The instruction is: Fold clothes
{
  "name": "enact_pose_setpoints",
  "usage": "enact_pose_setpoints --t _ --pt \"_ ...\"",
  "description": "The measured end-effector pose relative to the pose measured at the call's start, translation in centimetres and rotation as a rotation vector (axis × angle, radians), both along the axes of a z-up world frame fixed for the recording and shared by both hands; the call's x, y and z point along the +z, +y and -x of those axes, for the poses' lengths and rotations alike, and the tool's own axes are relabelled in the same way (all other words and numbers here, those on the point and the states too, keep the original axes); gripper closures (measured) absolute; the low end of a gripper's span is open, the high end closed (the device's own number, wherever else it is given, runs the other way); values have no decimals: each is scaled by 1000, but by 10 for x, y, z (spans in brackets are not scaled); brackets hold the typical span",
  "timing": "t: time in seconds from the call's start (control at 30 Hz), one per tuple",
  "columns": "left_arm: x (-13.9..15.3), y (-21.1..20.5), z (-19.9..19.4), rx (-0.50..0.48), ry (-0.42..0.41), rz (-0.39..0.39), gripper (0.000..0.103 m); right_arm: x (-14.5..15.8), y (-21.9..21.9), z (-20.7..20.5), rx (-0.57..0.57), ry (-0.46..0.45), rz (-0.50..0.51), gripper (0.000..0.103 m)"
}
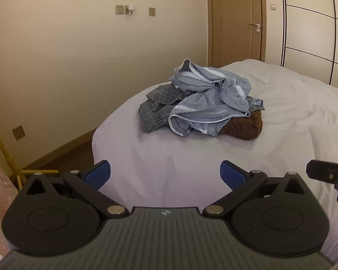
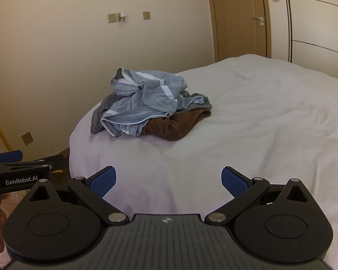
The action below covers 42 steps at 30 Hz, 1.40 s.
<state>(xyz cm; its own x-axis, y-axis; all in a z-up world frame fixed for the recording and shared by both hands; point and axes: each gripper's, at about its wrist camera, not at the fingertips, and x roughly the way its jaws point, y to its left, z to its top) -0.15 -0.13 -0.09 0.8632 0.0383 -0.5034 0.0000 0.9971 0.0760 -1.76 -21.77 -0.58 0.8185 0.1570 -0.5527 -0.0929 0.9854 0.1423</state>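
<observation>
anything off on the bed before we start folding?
Nothing damaged or spilled. The clothes sit unfolded in a crumpled heap near the bed corner: blue-grey striped garment on top, dark grey piece and brown one under it. Left tongs and right tongs are open, holding nothing.

Only one readable text: "GenRobot.AI" in white letters stood on the black side of the left gripper [image 2: 20,168], seen at the left edge of the right wrist view. A small white emblem, no letters, sat on the ribbed grey body of the right gripper [image 2: 168,178] in its own view, and a like emblem on the left gripper's body in the left wrist view. No other text, numbers or signs were legible.
</observation>
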Motion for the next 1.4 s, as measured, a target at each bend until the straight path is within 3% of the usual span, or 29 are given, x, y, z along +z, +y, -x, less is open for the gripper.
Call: enact_pose_setpoints --t 0.23,0.47,1.4 --pt "-6 -7 7 5 -20 -5 1 0 3 -6 -10 16 6 1" --pt "-9 0 -7 -13 27 34 1 -5 4 -9 -26 16 6 1" --pt "-8 -12 -2 -47 23 29 1 -3 -2 -6 -19 -1 5 1"
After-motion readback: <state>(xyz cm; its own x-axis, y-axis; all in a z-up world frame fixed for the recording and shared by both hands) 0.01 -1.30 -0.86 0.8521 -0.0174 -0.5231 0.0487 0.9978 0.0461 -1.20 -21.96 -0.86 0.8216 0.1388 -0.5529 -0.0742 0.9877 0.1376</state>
